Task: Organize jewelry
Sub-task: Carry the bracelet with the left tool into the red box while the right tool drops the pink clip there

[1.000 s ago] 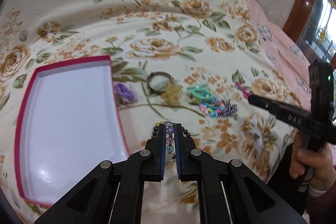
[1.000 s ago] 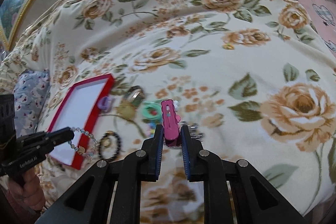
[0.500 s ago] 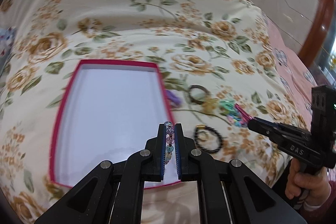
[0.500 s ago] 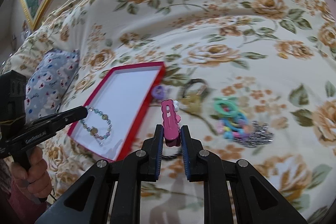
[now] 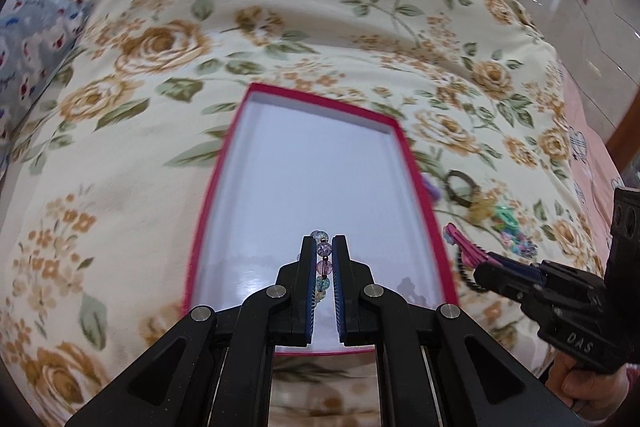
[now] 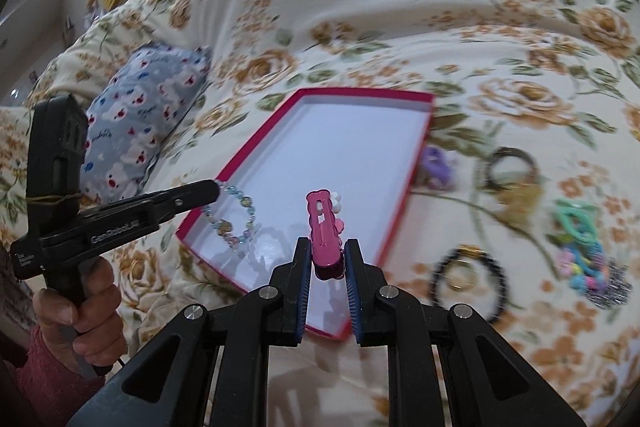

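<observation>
Both jaws are clamped: left gripper (image 5: 323, 247) on beaded bracelet (image 6: 234, 223), right gripper (image 6: 327, 259) on pink hair clip (image 6: 323, 235).

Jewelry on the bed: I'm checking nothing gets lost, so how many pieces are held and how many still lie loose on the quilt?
Held in jaws: 2, bead bracelet and pink clip
Loose on quilt: 5, purple tie, dark ring, yellow charm, black bracelet, colourful pile
In box: 0
Total: 7
</observation>
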`<state>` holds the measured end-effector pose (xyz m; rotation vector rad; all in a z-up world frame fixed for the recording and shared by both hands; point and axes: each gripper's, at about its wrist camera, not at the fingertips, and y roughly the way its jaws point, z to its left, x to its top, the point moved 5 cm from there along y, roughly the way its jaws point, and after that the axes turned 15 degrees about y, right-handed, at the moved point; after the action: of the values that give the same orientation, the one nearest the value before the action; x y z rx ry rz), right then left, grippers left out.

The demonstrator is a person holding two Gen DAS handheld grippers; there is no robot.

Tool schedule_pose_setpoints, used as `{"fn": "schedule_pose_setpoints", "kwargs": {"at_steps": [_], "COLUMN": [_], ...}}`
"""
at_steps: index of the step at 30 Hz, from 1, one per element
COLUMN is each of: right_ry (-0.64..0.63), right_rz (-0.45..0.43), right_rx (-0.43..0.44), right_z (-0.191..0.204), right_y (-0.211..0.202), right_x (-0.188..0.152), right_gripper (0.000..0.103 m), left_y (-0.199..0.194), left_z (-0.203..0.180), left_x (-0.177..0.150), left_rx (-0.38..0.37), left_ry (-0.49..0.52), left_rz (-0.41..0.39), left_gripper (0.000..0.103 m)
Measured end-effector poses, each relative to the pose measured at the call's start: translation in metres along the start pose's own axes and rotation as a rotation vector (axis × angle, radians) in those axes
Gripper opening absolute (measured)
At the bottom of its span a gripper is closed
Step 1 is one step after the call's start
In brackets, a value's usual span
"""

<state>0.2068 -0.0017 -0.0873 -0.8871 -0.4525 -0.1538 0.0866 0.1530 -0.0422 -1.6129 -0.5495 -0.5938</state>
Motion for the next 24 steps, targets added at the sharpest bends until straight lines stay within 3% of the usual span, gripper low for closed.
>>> {"fn": "schedule_pose_setpoints", "kwargs": {"at_steps": [10,24], "right_ry": [-0.022,-0.026], "right_rz": [0.088,0.163], "right_rx": [-0.017,-0.032], "right_z": [0.007,0.000], "right_y": [0.046,0.064], "right_x": [-0.010,-0.018], "right_gripper": [0.016,0.017], "left_y": [0.029,0.056], "left_z": [0.026,0.030], "left_x": [-0.002,-0.011], "left_rx": [0.038,0.099], "left_ry": [-0.042,-0.044], "left_rz": [0.048,0.133], "left_gripper": [0.006,0.007]}}
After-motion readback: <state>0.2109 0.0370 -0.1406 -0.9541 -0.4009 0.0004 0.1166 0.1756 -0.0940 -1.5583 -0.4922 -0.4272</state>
